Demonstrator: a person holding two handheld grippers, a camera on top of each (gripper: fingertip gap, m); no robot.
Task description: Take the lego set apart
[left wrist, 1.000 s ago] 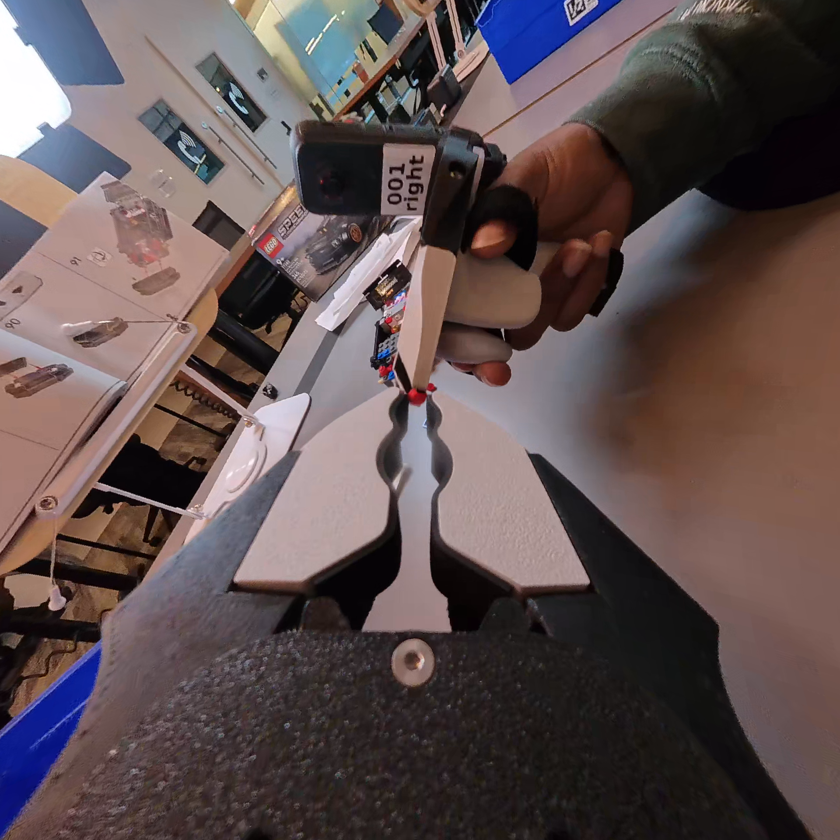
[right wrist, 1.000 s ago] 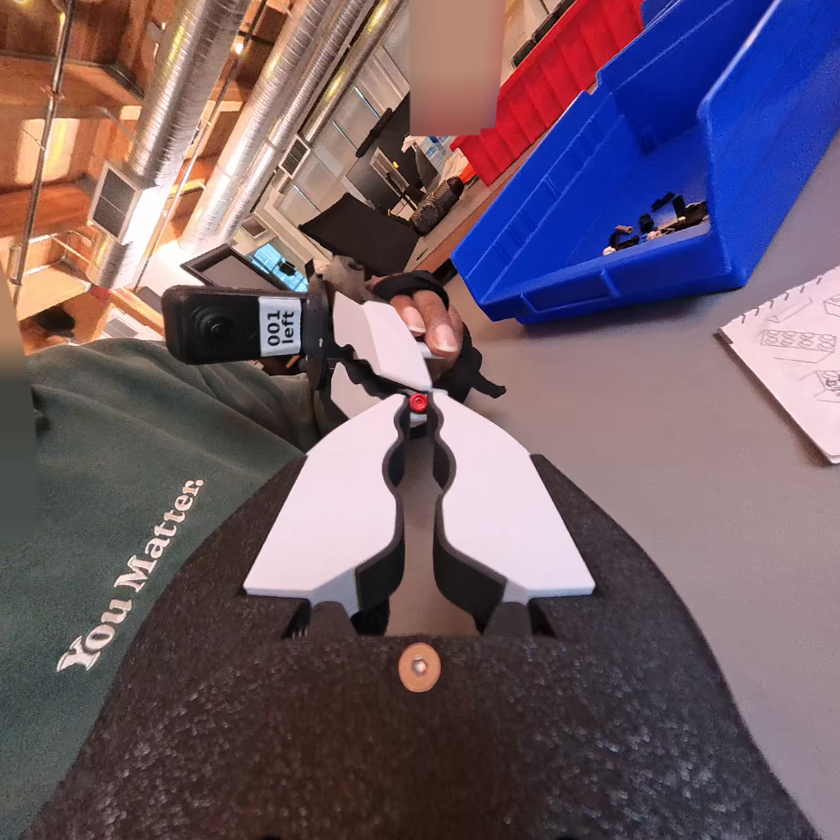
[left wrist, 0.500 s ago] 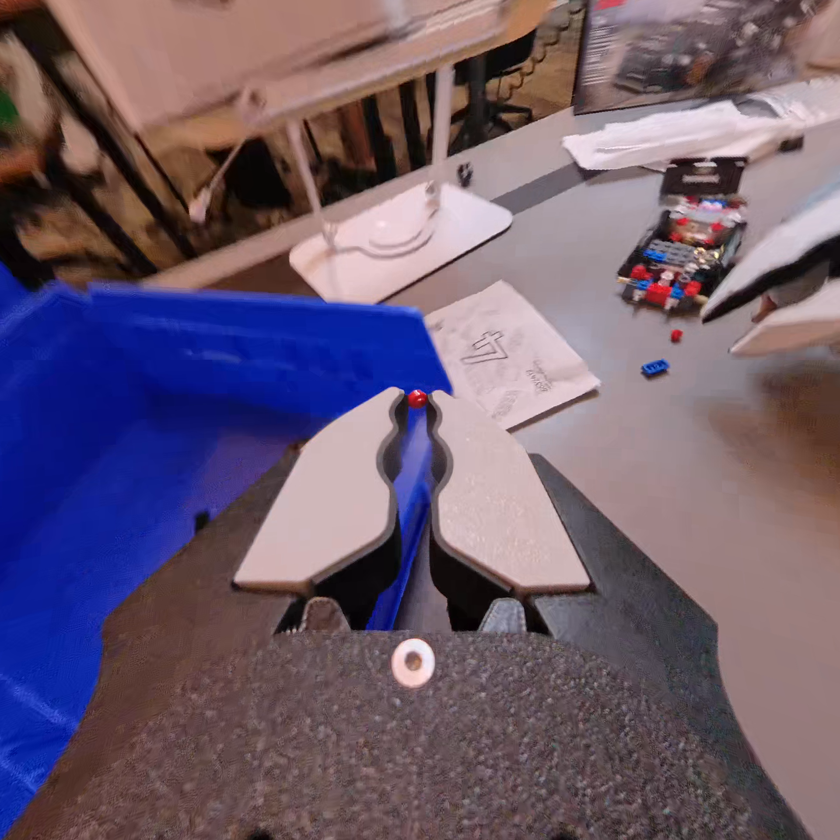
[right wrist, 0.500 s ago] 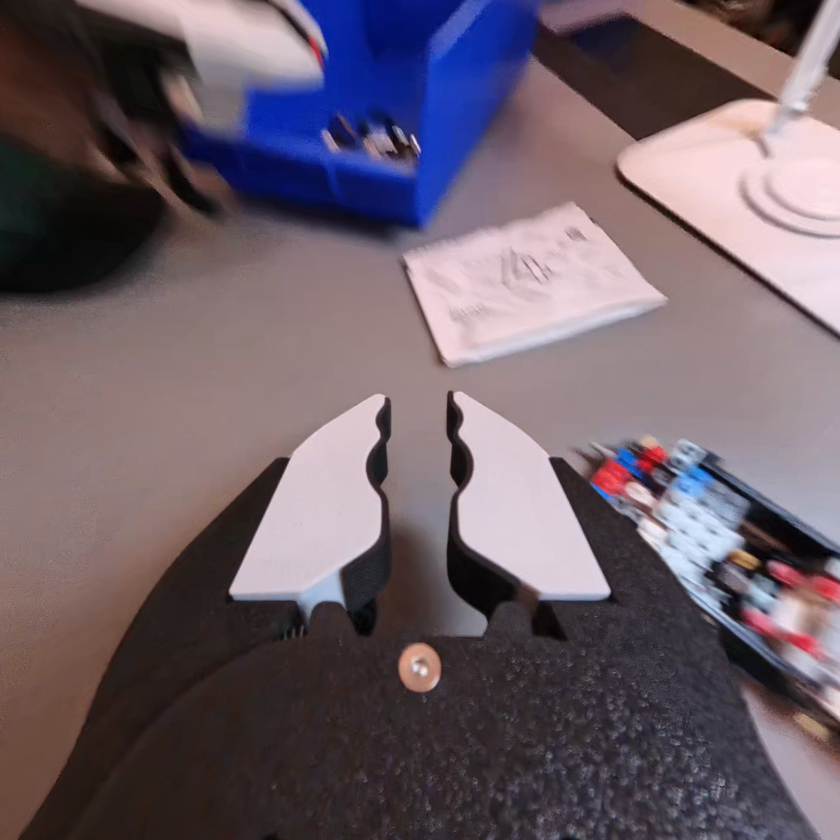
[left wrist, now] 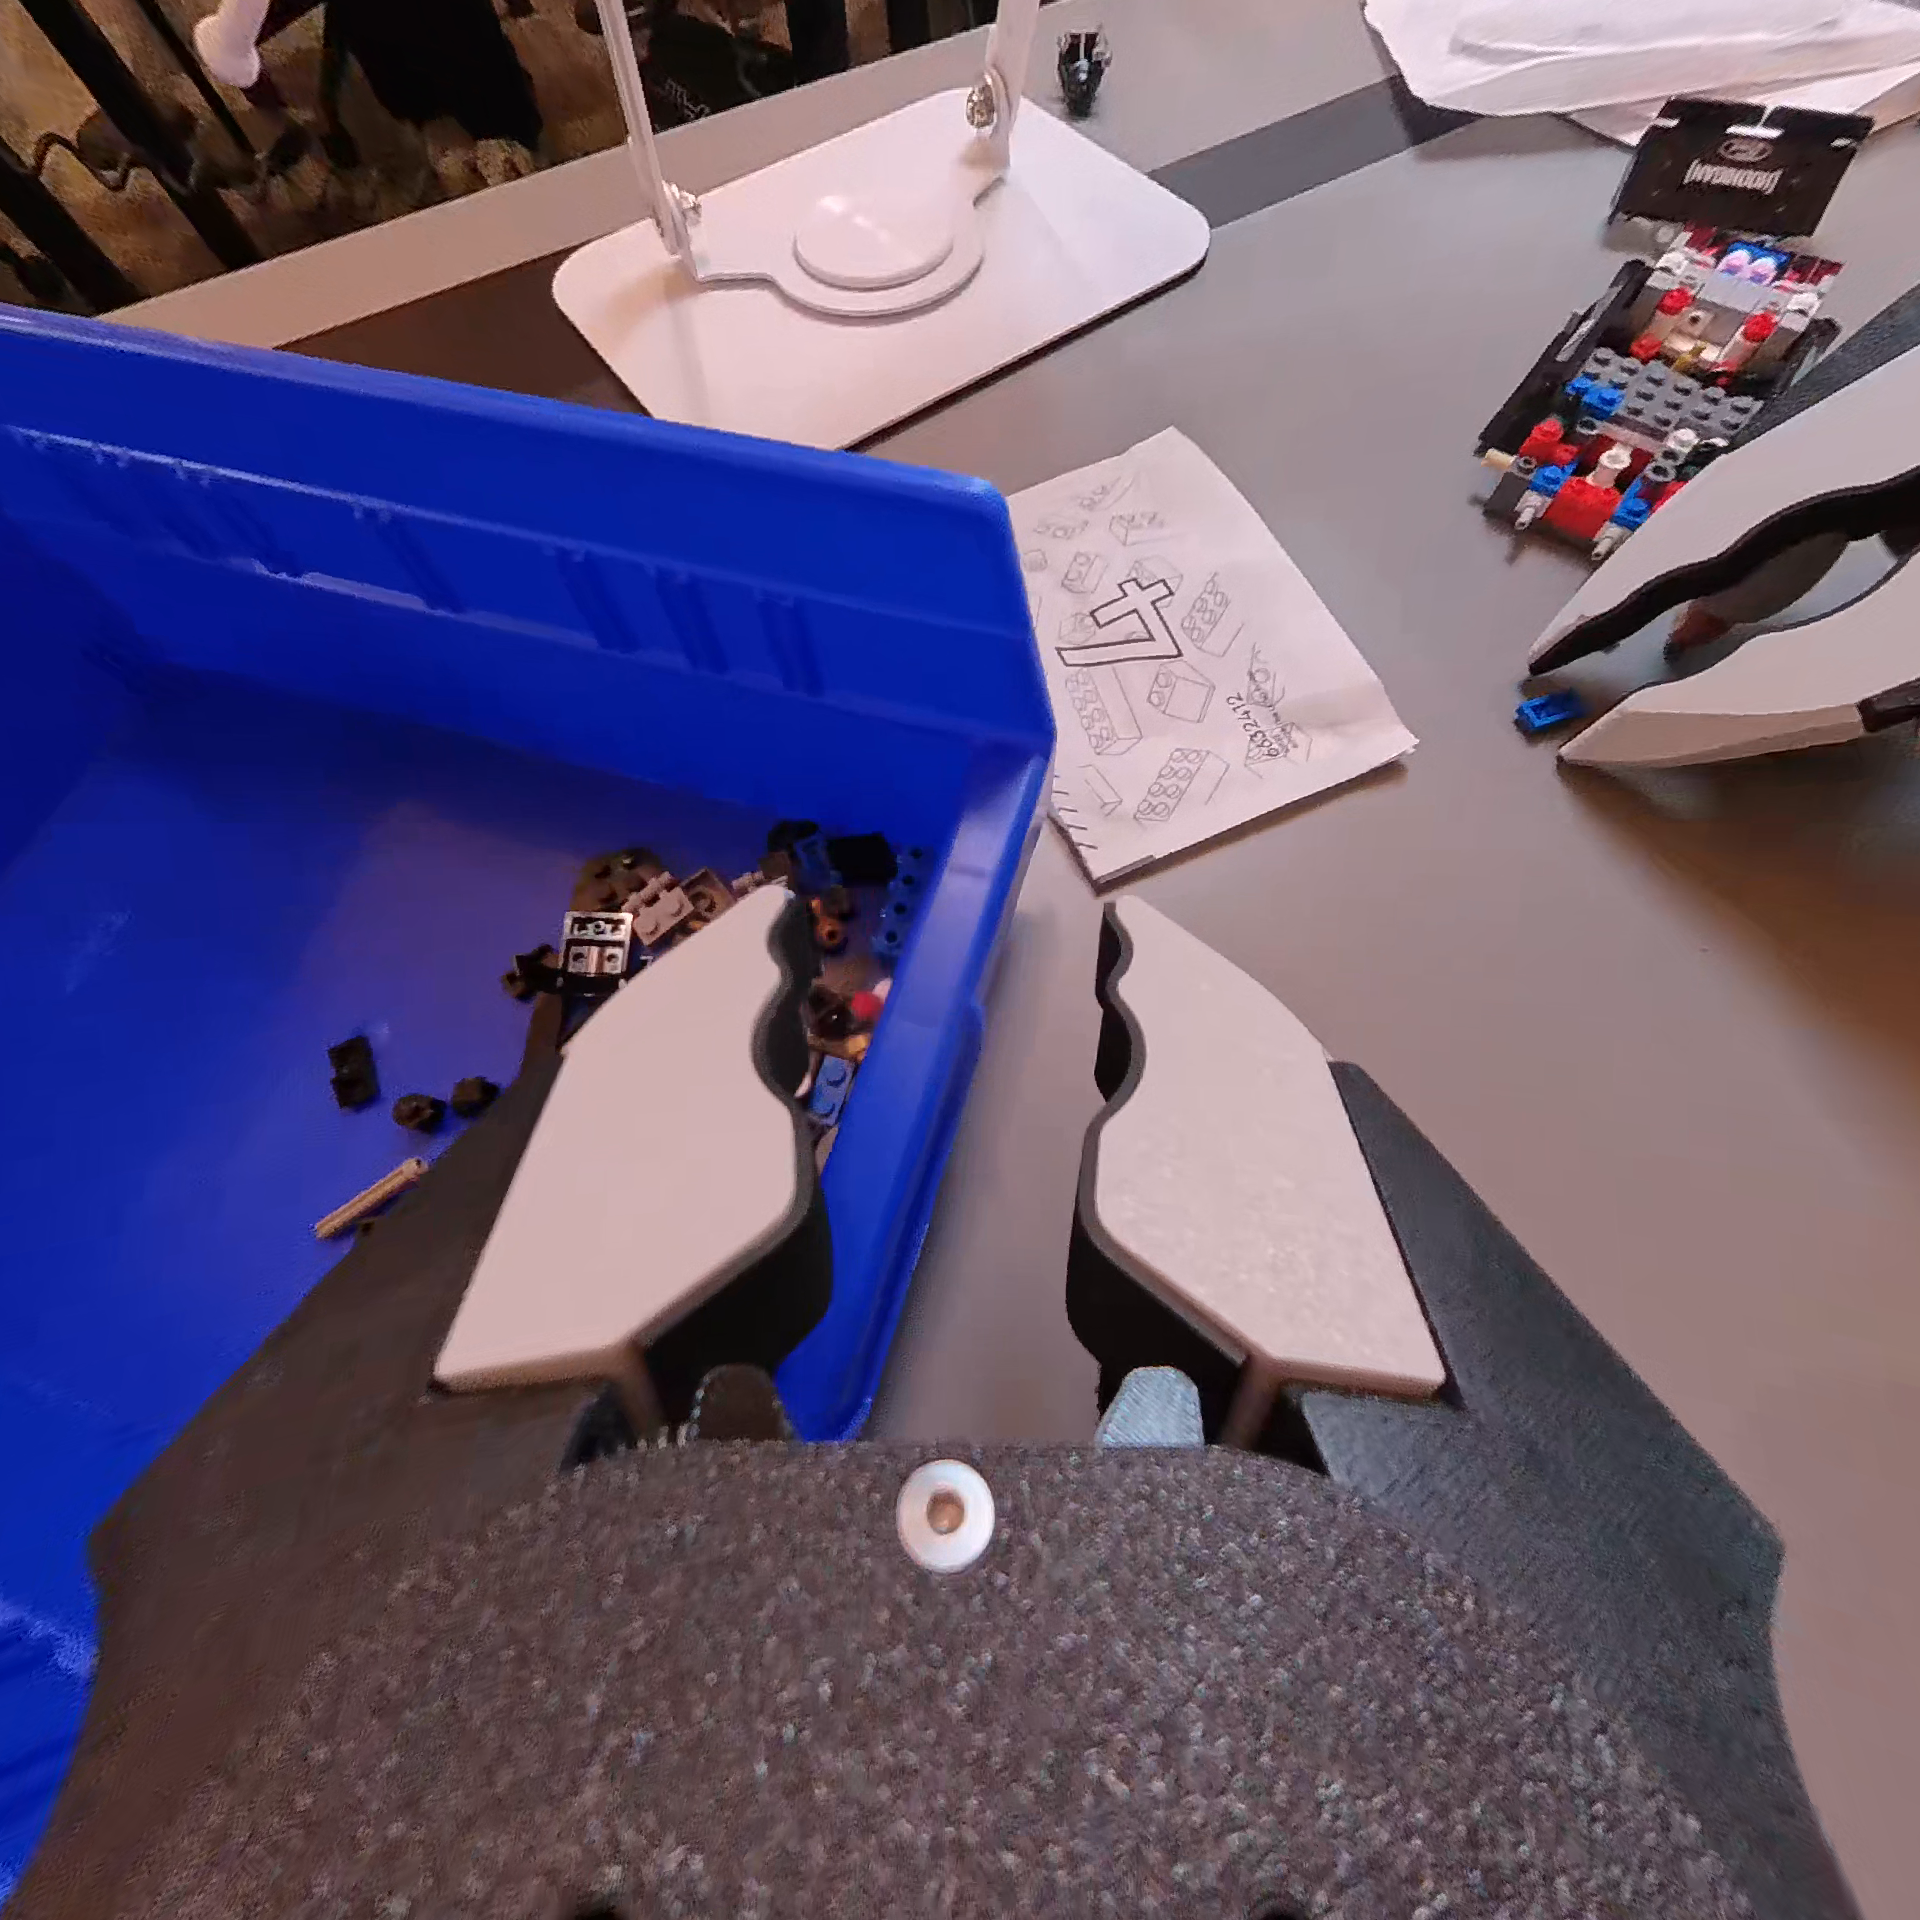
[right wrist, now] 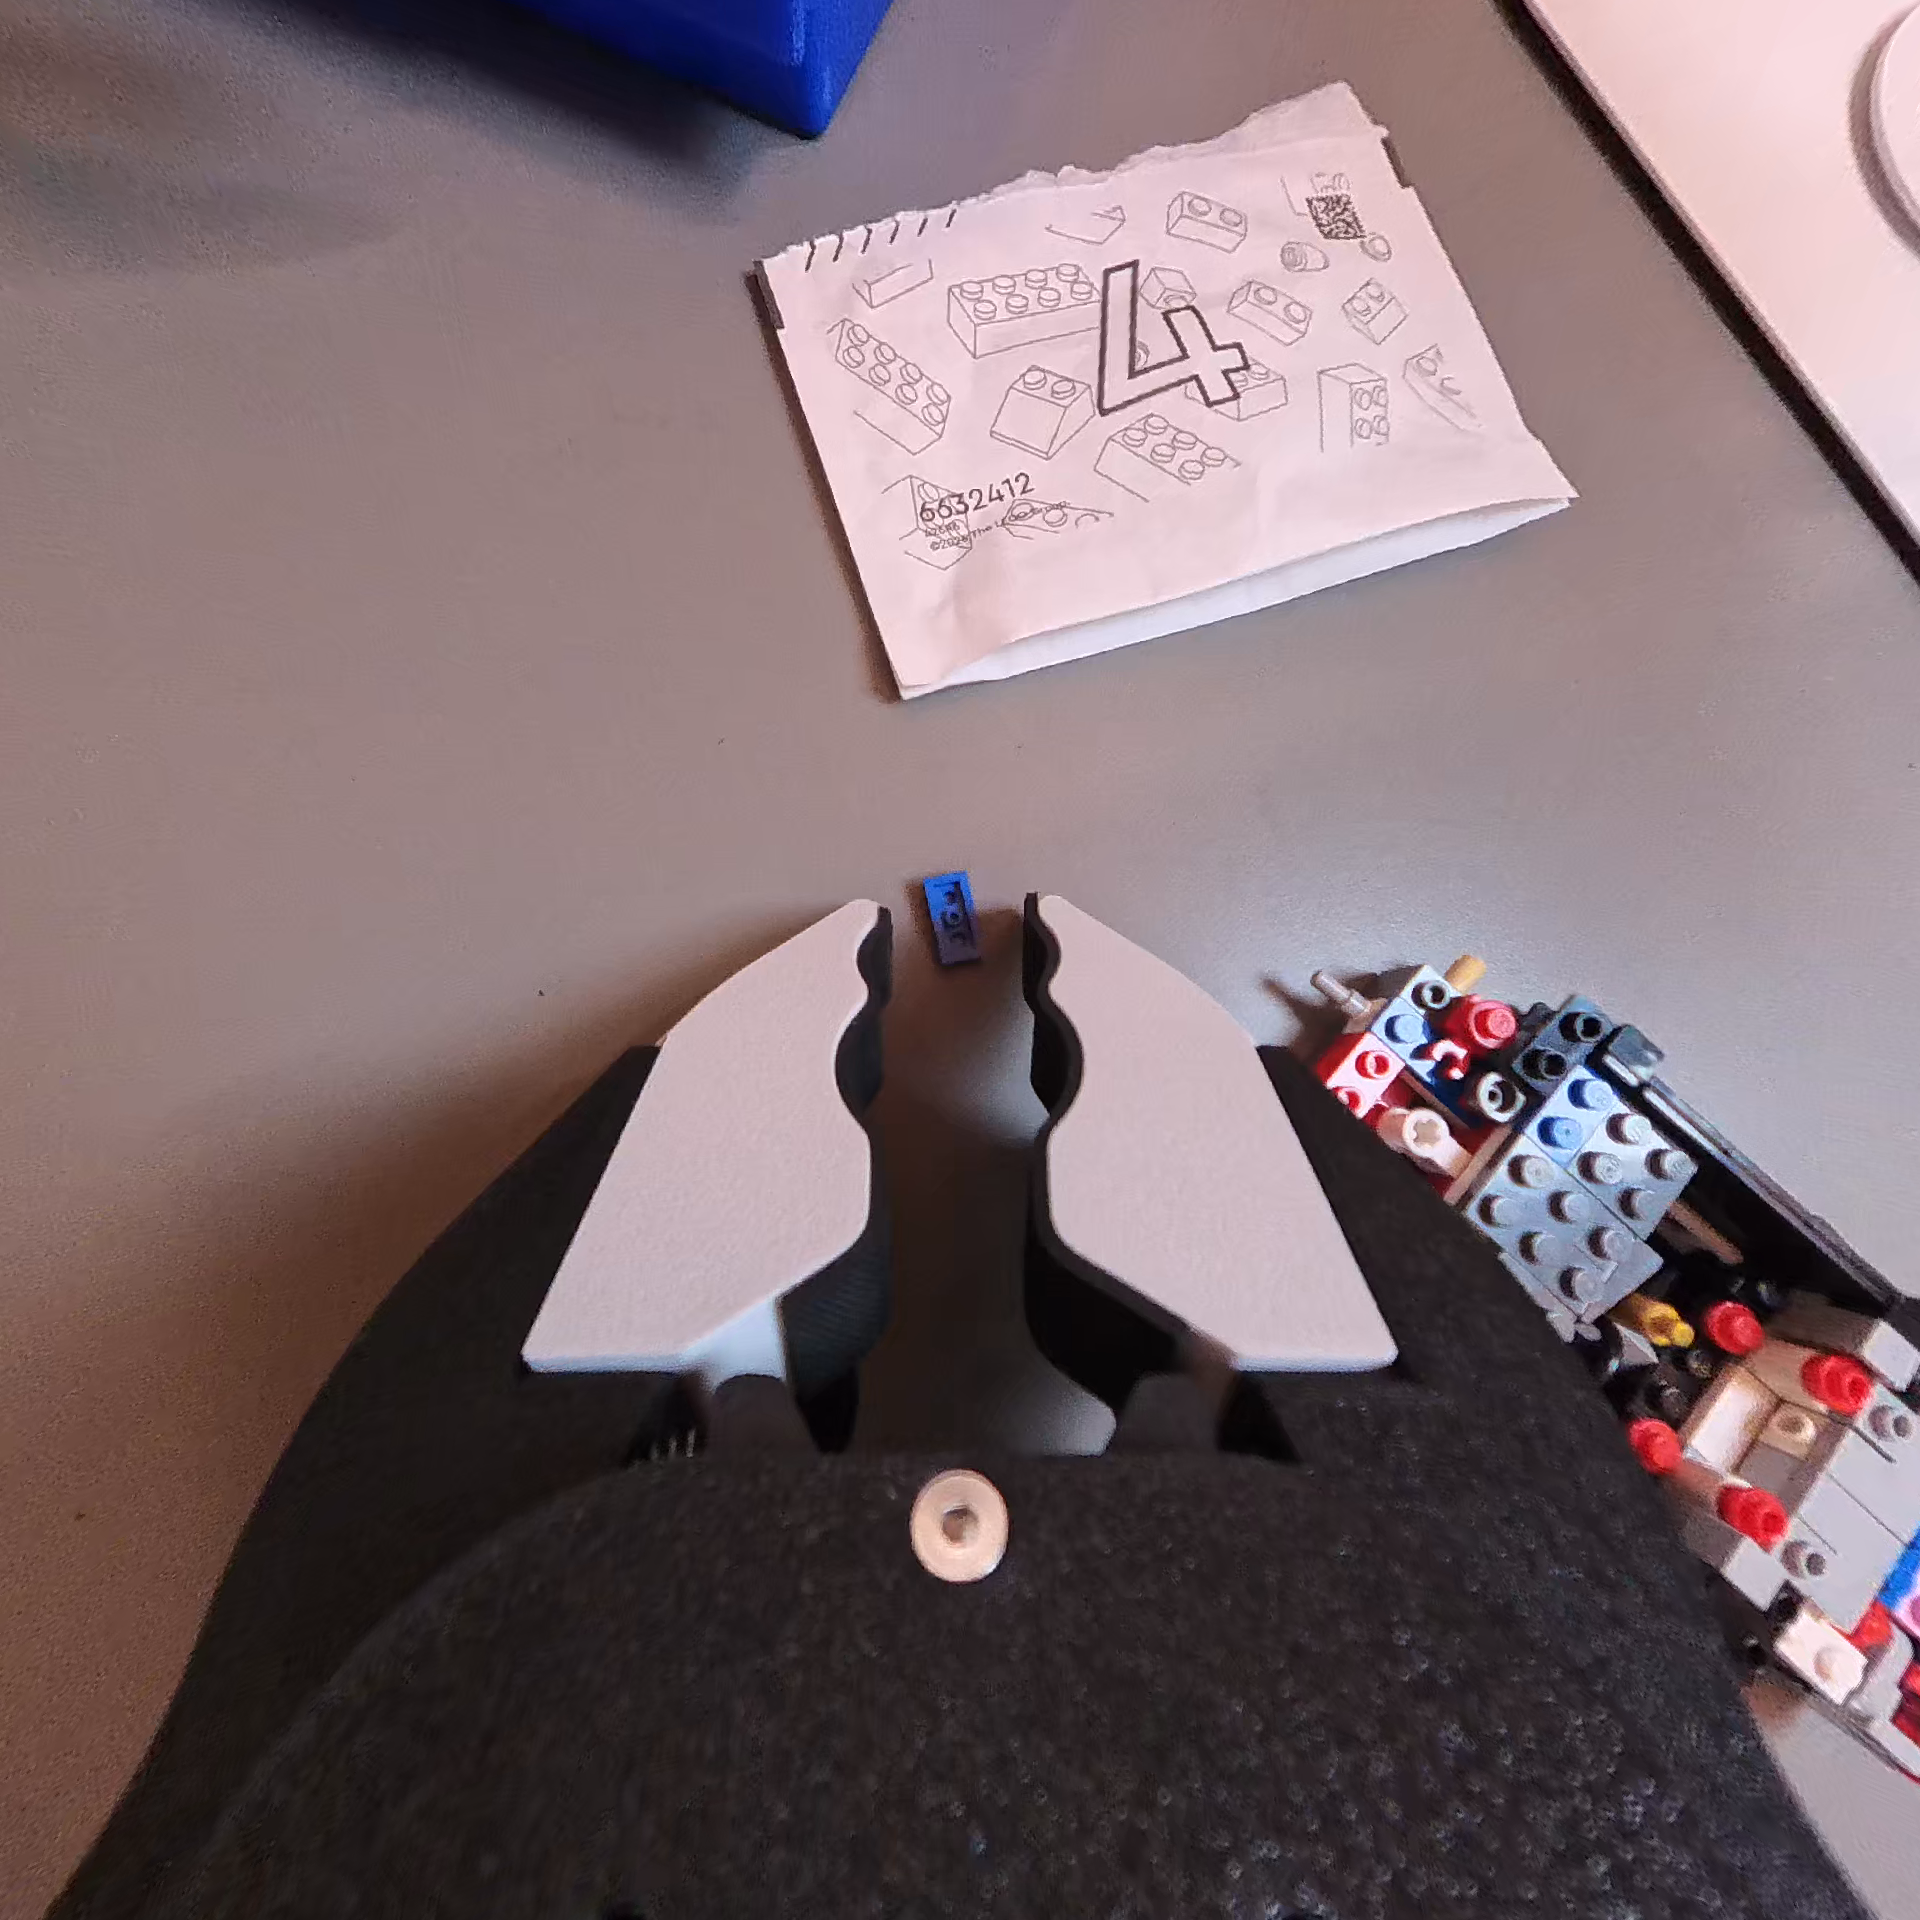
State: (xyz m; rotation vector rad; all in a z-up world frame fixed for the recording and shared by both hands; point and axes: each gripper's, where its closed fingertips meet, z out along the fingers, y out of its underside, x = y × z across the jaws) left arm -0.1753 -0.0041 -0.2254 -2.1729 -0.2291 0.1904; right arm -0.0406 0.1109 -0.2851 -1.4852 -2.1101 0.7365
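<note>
With the right gripper (right wrist: 957,906) spread around the tiny blue plate (right wrist: 952,918) just off its tips, lego set (right wrist: 1621,1236) to its right, it could easily get flicked away if closed off-centre.

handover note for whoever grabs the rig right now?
Left claw: open, empty, over the near corner of the blue bin.
Right claw: open, empty, lined up on a small blue plate lying loose on the table.
Done: loose pieces are in the bin.
Left: bin the blue plate, then keep stripping the lego car, mostly assembled beside the right claw. Paper bag sits beyond the plate.
</note>
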